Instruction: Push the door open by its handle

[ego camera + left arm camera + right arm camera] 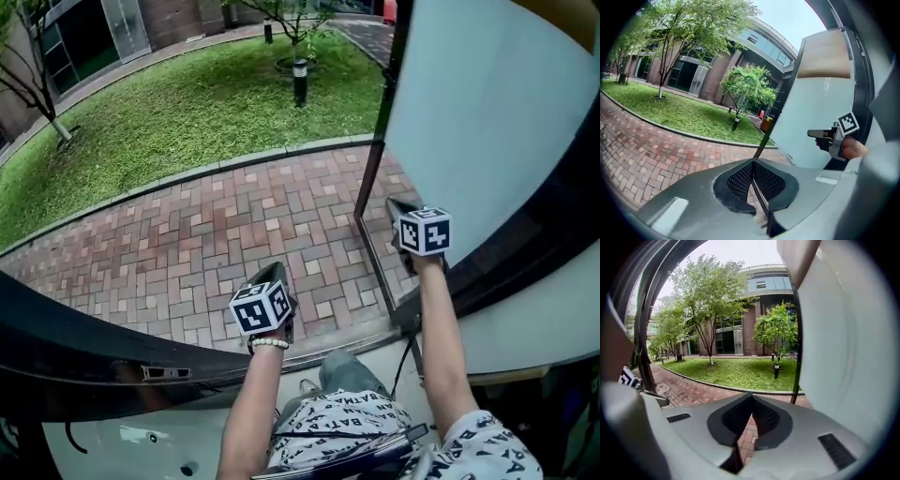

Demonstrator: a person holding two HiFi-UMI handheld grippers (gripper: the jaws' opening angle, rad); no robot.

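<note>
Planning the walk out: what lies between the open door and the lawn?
Bare brick paving, ending at a grey kerb along the lawn, as the head view shows.

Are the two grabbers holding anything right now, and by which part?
Nothing is held. The left gripper and the right gripper each have their jaws shut together with nothing between them.

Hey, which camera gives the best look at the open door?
The left gripper view: the door stands nearly whole, with its dark edge, white panel and tan top band. The head view catches only its pale panel from above; the right gripper view sees just a close white surface at the right.
</note>
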